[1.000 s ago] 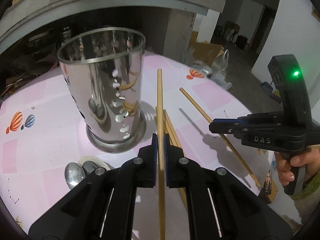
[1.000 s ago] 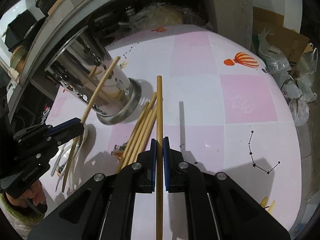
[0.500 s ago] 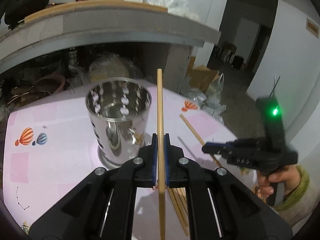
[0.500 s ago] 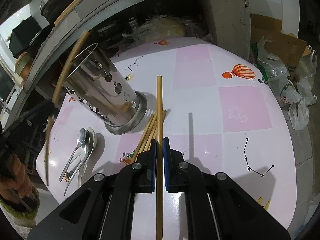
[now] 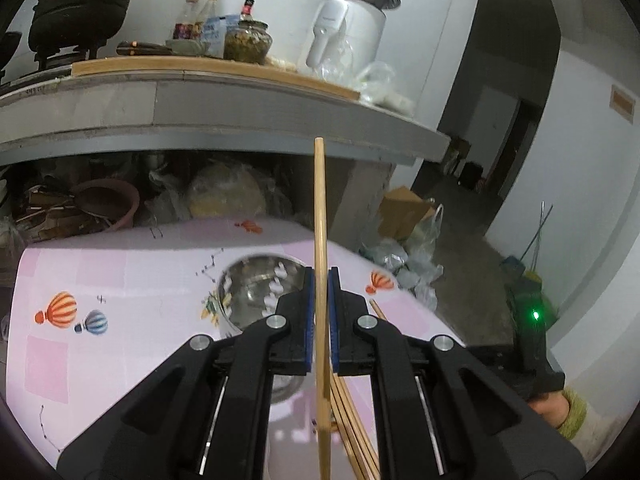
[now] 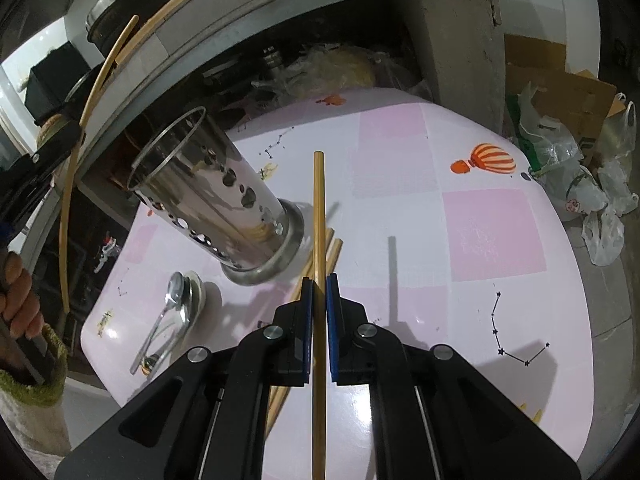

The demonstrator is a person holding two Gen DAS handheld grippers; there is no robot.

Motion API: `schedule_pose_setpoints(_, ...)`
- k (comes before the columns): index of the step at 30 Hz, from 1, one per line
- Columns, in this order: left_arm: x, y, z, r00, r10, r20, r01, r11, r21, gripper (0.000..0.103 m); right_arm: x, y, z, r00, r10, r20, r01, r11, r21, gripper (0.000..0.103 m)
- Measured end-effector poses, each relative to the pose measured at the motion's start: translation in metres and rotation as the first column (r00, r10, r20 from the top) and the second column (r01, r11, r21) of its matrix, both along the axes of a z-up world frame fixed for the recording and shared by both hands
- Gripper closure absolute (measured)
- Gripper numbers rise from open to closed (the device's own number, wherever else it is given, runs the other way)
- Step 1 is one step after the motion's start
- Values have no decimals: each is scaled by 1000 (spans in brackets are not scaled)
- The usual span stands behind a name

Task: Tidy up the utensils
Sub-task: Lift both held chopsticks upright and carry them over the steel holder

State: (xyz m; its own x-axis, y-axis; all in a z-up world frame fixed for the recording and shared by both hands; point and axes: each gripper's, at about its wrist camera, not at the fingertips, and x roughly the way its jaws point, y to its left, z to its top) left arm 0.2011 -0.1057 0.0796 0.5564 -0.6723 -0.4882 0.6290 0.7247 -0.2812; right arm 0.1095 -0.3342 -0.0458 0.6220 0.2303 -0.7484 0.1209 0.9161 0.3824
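Pink tablecloth bears one steel holder and two spoons — each gripper pinches one chopstick.

Grey counter runs along a white wall, carrying a black pot, bottles, a jar and a white appliance. Clutter underneath. Concrete floor with plastic bags, cardboard box. Dark doorway beyond.

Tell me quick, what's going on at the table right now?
Left hand-held gripper shut on one chopstick, right hand-held gripper shut on another chopstick. Steel holder upright, looks empty. Loose chopsticks and spoons on table; nothing blocking.
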Motion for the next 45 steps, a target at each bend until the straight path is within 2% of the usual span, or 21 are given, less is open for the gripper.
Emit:
schedule_pose_setpoints(7, 31, 4, 13, 999, 18, 28, -16, 996, -93, 98, 6, 1, 10, 1000, 10, 28, -10, 1000, 2, 96)
schedule_pose_setpoints(15, 71, 0, 25, 998, 26, 62, -14, 980, -199, 98, 10, -2, 6, 1000, 8, 17, -8, 1000, 10, 96)
schedule_pose_setpoints(20, 92, -8, 24, 995, 32, 91, -9, 971, -240, 98, 11, -7, 5, 1000, -1, 10, 1, 1000, 8, 96)
schedule_pose_setpoints(27, 112, -23, 0, 994, 29, 107, -3, 973, -232, 98, 14, -9, 4, 1000, -6, 0, 6, 1000, 12, 96)
schedule_pose_setpoints(31, 117, -26, -18, 996, 22, 88, -2, 976, -218, 98, 14, -10, 3, 1000, -5, -6, 6, 1000, 18, 96)
schedule_pose_setpoints(45, 105, -22, -50, 997, 3, 71, 8, 987, -159, 98, 9, -10, 3, 1000, -5, -1, 5, 1000, 23, 96)
